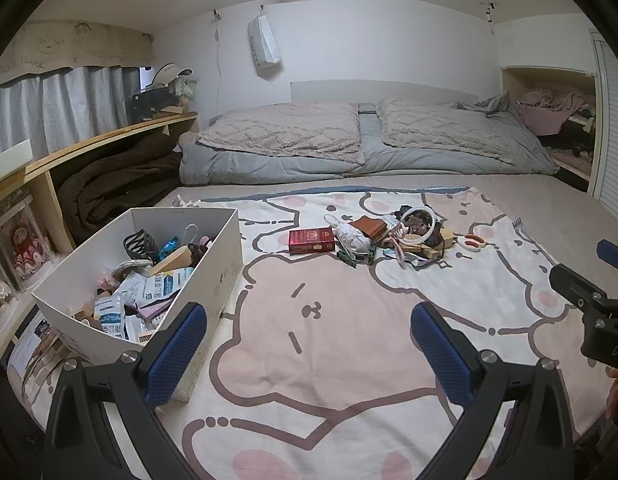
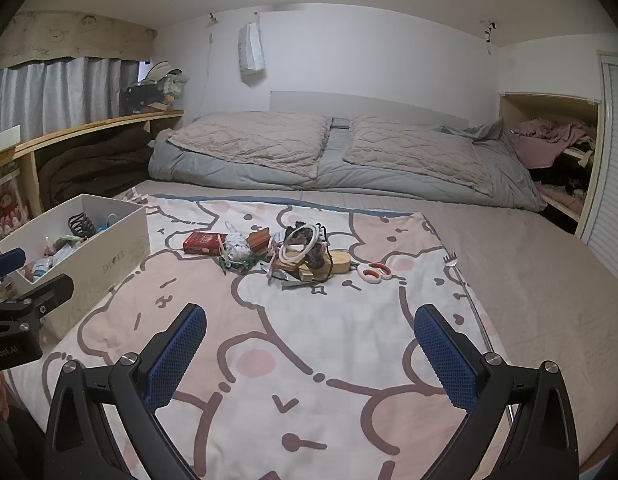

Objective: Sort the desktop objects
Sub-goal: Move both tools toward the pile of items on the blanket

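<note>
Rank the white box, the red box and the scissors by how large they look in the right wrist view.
1. white box, by far the largest, though it also lies nearest the camera
2. red box
3. scissors, only slightly smaller than the red box; that order is unsure

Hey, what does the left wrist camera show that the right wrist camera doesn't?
Only the left wrist view looks deep into the white box, showing its packets and black clip, and catches the right tool at its edge. Only the right wrist view shows the box's printed side and the left tool at its edge. Both share the red box, the scissors and the cartoon blanket, with each tool's jaws wide open and empty.
</note>
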Motion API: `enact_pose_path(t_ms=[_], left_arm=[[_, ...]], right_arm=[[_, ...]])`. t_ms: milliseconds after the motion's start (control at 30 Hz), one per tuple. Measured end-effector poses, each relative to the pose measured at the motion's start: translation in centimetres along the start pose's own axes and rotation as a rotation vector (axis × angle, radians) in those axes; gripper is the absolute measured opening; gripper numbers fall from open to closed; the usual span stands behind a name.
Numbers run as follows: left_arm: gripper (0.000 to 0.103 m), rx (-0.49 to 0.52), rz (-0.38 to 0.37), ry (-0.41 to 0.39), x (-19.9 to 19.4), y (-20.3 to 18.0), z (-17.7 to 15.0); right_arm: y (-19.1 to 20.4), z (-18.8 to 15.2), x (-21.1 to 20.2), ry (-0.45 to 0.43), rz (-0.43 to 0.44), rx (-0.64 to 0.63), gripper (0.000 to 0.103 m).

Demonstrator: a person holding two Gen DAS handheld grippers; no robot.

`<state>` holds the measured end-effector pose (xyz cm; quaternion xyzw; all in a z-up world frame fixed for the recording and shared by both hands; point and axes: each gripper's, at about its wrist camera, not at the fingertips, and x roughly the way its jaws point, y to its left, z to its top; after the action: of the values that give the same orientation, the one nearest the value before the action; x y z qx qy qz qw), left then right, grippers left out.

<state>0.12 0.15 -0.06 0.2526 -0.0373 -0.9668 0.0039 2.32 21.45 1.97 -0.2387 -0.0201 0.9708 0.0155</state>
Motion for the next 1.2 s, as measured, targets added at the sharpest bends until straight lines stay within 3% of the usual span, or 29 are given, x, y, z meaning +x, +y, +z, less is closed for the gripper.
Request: enact_pose_path(t_ms=[1200], left_arm=[[0.103,0.010,-0.010,0.004,0.06,0.05,-0.26]], right_arm=[[0.56,-0.10,-0.05,-0.005,0.005,-0.015,0.103]])
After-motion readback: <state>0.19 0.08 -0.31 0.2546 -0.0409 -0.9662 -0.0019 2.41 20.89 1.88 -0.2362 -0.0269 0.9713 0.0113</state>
